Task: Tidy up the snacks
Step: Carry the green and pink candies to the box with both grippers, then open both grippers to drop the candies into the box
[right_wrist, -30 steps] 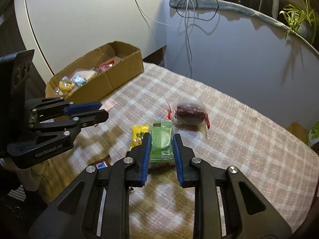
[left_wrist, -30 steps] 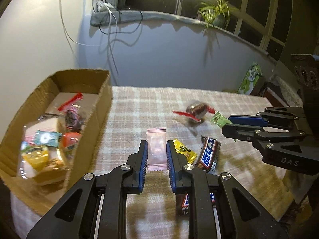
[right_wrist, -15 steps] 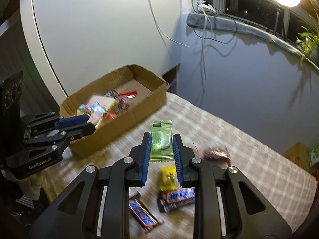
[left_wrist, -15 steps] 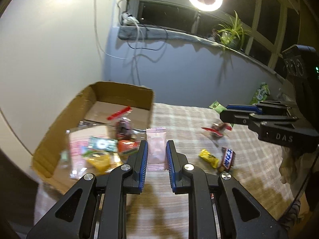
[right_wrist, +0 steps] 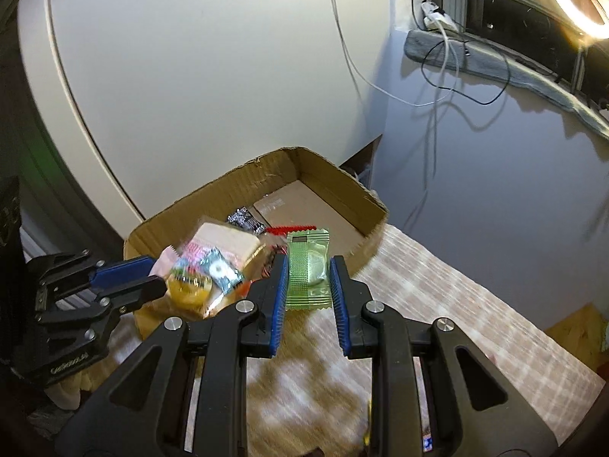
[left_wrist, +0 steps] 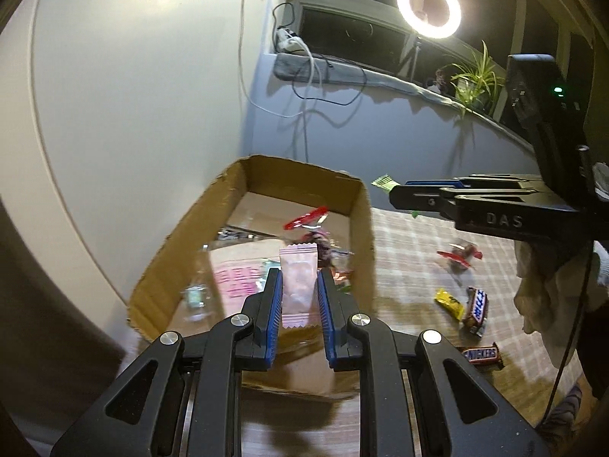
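Observation:
My left gripper (left_wrist: 299, 281) is shut on a pink snack packet (left_wrist: 298, 283) and hangs over the near end of the open cardboard box (left_wrist: 365, 228). My right gripper (right_wrist: 307, 270) is shut on a green snack packet (right_wrist: 307, 270) just in front of the box's (right_wrist: 213, 190) near wall. The box holds several wrapped snacks, among them a clear bag with pink print (right_wrist: 222, 243). In the left wrist view the right gripper (left_wrist: 399, 192) reaches in from the right with the green packet (left_wrist: 385, 181) at its tip. In the right wrist view the left gripper (right_wrist: 160, 276) shows at the left.
On the checked tablecloth (left_wrist: 411, 251) lie a red-wrapped candy (left_wrist: 458, 257), a yellow packet (left_wrist: 449, 302) and two Snickers bars (left_wrist: 477, 310). The box stands at the table's left end, close to a white wall. A ring light (left_wrist: 428, 7) and a plant (left_wrist: 472, 80) are on the sill.
Both grippers have carried their packets away from the middle of the table toward the box. The pink packet is now over the box; the green one has reached its near wall.

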